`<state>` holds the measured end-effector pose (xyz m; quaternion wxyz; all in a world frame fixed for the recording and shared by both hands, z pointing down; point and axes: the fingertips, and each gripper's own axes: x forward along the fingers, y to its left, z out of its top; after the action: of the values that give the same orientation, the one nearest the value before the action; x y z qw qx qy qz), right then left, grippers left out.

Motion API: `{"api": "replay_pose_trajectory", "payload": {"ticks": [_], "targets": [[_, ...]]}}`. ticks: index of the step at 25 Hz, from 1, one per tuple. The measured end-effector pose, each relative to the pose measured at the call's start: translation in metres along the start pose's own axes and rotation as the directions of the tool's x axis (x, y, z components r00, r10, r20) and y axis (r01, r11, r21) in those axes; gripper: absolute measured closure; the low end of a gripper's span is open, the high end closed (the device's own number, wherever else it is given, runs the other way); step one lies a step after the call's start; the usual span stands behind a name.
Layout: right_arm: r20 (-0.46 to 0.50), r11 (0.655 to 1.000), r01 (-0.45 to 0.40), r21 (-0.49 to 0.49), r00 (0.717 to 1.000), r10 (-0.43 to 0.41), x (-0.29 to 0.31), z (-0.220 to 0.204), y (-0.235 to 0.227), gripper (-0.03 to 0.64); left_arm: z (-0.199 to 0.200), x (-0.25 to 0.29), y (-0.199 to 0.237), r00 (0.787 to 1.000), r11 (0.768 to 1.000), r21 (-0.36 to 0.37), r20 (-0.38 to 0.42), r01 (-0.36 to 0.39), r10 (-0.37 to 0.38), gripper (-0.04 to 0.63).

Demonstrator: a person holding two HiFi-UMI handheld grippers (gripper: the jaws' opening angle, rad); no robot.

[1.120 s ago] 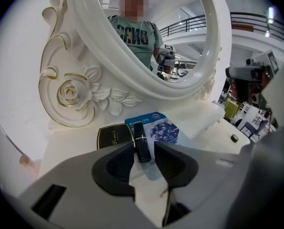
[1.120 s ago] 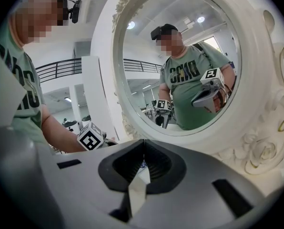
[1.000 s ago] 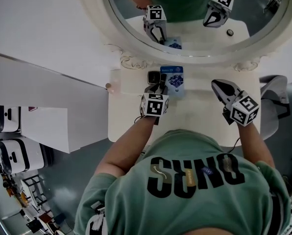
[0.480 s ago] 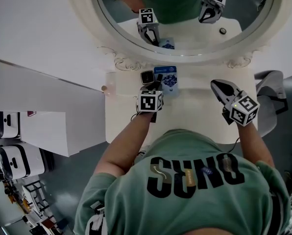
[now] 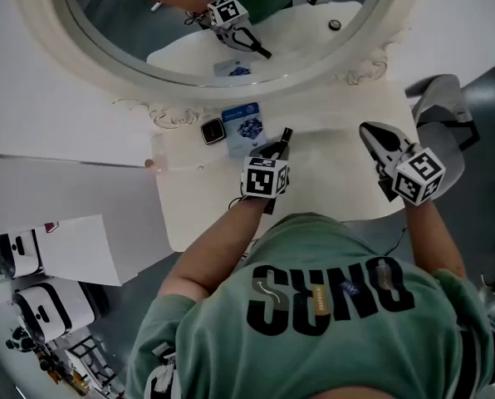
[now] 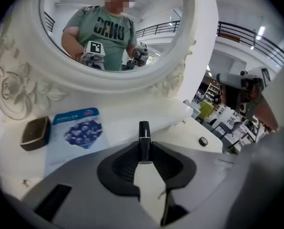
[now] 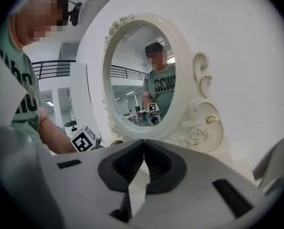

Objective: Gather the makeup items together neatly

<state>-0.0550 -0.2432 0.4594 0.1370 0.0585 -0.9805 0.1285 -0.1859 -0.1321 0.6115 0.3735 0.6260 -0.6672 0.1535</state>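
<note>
A slim black tube with a silver band [image 6: 144, 136] sticks out from between the pads of my left gripper [image 6: 144, 149], which is shut on it. In the head view that gripper [image 5: 277, 147] hovers over the white dressing table [image 5: 330, 177], just right of a blue sachet [image 5: 243, 125], and the tube [image 5: 286, 134] points toward the mirror. A small dark compact [image 5: 212, 130] lies left of the sachet. From the left gripper both show at the left: sachet [image 6: 77, 129], compact [image 6: 35, 133]. My right gripper [image 5: 370, 131] is shut and holds nothing, off to the right [image 7: 143, 160].
A large oval mirror in an ornate white frame [image 5: 160, 115] stands at the table's back edge and reflects both grippers. A small round dark object [image 6: 203, 141] lies on the table to the right. A grey chair [image 5: 443, 110] stands beyond the table's right end.
My left gripper has moved from in front of the compact to the right of the blue sachet, with the black tube in its jaws. The right gripper has stayed in place.
</note>
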Motion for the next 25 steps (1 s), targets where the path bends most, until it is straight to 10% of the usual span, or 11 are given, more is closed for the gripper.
{"api": "replay_pose_trajectory", "payload": {"ticks": [10,18,25], "targets": [[0.001,0.958,0.256,0.128,0.966,-0.259,-0.148,-0.061,-0.074,0.621,-0.046,0.085,-0.140,0.966,0.977,0.083,-0.190,0.196,-0.178,0.503],[0.004,0.913,0.364,0.187,0.929,-0.371,-0.238,-0.102,-0.112,0.621,-0.069,0.144,-0.209,0.952,0.976,0.053,-0.237,0.210,-0.193,0.503],[-0.019,0.882,0.407,0.237,0.910,-0.415,-0.273,-0.129,-0.123,0.621,-0.076,0.160,-0.215,0.973,0.981,-0.147,-0.171,0.129,-0.154,0.503]]}}
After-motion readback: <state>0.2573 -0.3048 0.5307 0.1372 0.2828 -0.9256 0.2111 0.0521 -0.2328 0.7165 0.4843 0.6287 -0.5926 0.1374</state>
